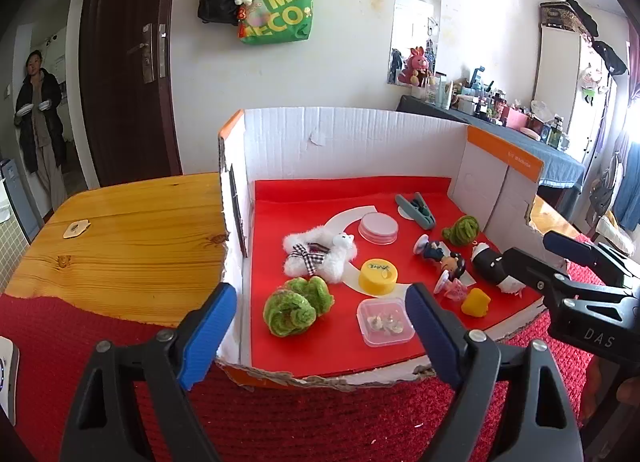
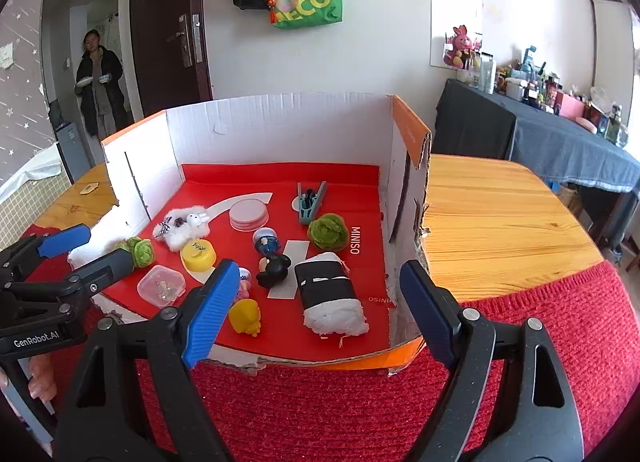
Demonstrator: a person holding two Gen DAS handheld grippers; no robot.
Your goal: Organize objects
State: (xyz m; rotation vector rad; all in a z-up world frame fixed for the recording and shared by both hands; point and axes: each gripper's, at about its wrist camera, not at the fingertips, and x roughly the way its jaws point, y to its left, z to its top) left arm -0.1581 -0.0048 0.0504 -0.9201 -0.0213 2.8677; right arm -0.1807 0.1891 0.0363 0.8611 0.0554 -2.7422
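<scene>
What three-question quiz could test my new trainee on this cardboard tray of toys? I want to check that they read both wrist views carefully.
1. True or false: the left gripper is shut on the fuzzy green yarn ball.
2. Multiple choice: what lies inside the small clear plastic box? A) tiny pale pieces B) a yellow figure C) nothing
3. Fill in: the black-and-white rolled plush lies nearest the tray's ___ wall, as the right wrist view shows it.

Key:
1. False; both it and the right gripper stand open, holding nothing.
2. A
3. right: the white cardboard tray wall.
</scene>
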